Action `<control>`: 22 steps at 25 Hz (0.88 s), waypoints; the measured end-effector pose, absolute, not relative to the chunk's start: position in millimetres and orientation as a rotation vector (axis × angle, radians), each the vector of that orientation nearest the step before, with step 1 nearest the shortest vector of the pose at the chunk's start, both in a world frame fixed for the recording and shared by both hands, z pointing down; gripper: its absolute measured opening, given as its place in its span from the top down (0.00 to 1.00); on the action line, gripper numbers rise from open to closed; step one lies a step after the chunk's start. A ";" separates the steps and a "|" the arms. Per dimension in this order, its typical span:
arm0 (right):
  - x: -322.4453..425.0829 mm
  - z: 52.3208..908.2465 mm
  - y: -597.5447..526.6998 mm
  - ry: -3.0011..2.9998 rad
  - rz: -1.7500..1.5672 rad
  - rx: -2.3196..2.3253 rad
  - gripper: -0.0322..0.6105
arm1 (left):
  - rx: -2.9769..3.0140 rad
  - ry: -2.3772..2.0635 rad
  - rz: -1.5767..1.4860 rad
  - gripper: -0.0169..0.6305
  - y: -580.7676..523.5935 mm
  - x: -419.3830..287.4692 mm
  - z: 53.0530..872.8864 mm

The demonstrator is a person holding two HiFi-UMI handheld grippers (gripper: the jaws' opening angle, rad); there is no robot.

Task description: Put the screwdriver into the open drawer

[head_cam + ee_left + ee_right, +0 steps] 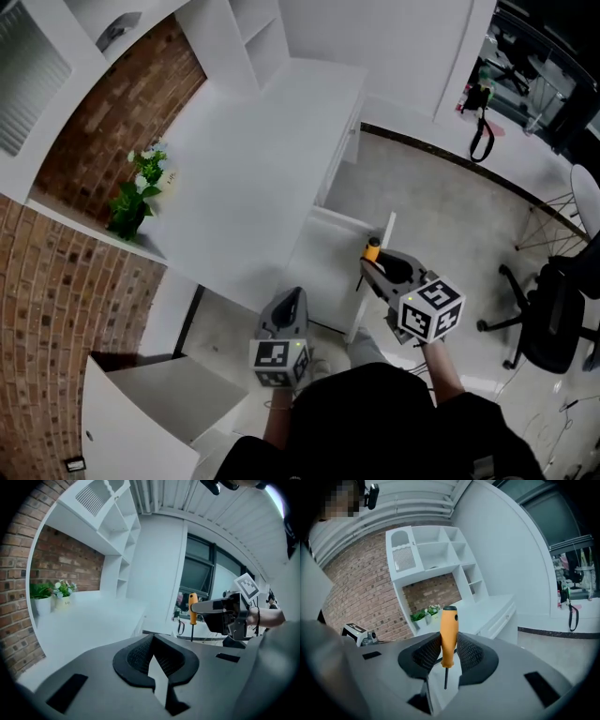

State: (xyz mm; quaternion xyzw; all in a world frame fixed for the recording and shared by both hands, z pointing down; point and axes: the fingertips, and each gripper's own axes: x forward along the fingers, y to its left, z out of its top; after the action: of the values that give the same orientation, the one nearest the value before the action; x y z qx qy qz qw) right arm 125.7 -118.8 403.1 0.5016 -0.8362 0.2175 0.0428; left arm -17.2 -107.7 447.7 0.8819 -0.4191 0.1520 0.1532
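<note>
The screwdriver (372, 249) has an orange handle and a thin dark shaft. It stands upright between the jaws of my right gripper (369, 265), which is shut on the handle (449, 623), shaft pointing down. In the head view this gripper hangs over the right end of the open white drawer (323, 267), which is pulled out from the desk. My left gripper (292, 298) is lower, at the drawer's near side. Its pads (140, 656) meet at the tip with nothing between them. The left gripper view shows the screwdriver (192, 609) and the right gripper (201, 606) off to the right.
A white desk (253, 150) runs along the brick wall, with a potted plant (136, 197) on its left edge and shelves above. A white cabinet (159, 403) stands at the lower left. A black office chair (553, 319) is on the floor to the right.
</note>
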 end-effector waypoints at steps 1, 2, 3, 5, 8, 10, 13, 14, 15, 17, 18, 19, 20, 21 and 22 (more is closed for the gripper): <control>126.7 406.7 -126.4 -2.559 0.673 1.510 0.78 | 2.517 -1.211 0.440 0.96 -112.1 -14.2 450.6; 127.4 410.3 -133.9 -2.561 0.680 1.486 0.78 | 2.507 -1.218 0.445 0.96 -116.2 -11.2 454.1; 128.1 414.2 -141.0 -2.562 0.686 1.461 0.78 | 2.494 -1.223 0.452 0.96 -119.5 -8.2 458.5; 129.5 423.1 -153.4 -2.559 0.696 1.411 0.78 | 2.454 -1.228 0.476 0.96 -124.0 -3.0 469.5; 131.9 438.7 -169.1 -2.540 0.714 1.348 0.78 | 2.390 -1.256 0.487 0.96 -131.6 3.2 483.7; 133.8 451.0 -177.4 -2.523 0.736 1.309 0.78 | 2.359 -1.279 0.492 0.96 -136.9 8.4 493.0; 135.3 472.1 -188.1 -2.498 0.772 1.246 0.78 | 2.320 -1.309 0.529 0.96 -144.0 14.3 506.8; 135.3 478.7 -192.3 -2.488 0.784 1.227 0.78 | 2.308 -1.319 0.539 0.96 -146.5 14.3 511.3; 134.8 485.1 -196.7 -2.479 0.795 1.209 0.78 | 2.294 -1.329 0.547 0.96 -148.9 13.0 515.8; 131.7 498.1 -205.4 -2.459 0.819 1.177 0.78 | 2.260 -1.346 0.560 0.96 -153.5 8.1 526.0; 129.4 505.0 -209.4 -2.448 0.831 1.165 0.78 | 2.240 -1.352 0.574 0.96 -155.6 5.0 530.9; 126.6 512.4 -212.8 -2.434 0.841 1.154 0.78 | 2.221 -1.353 0.590 0.96 -157.4 2.4 535.7; 123.4 520.6 -215.6 -2.418 0.852 1.143 0.78 | 2.206 -1.350 0.601 0.96 -158.9 0.6 540.9; 119.6 529.3 -217.6 -2.400 0.866 1.129 0.78 | 2.192 -1.343 0.608 0.96 -160.0 -0.7 546.9; 115.5 538.0 -219.1 -2.383 0.882 1.113 0.78 | 2.180 -1.334 0.613 0.96 -160.4 -1.6 553.2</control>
State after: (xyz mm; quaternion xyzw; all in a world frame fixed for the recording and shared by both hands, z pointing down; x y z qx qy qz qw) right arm 115.5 -219.1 538.0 0.3945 -0.8446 0.3126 0.1826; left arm -1.6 -160.4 553.2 0.8023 -0.4909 0.2255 0.2540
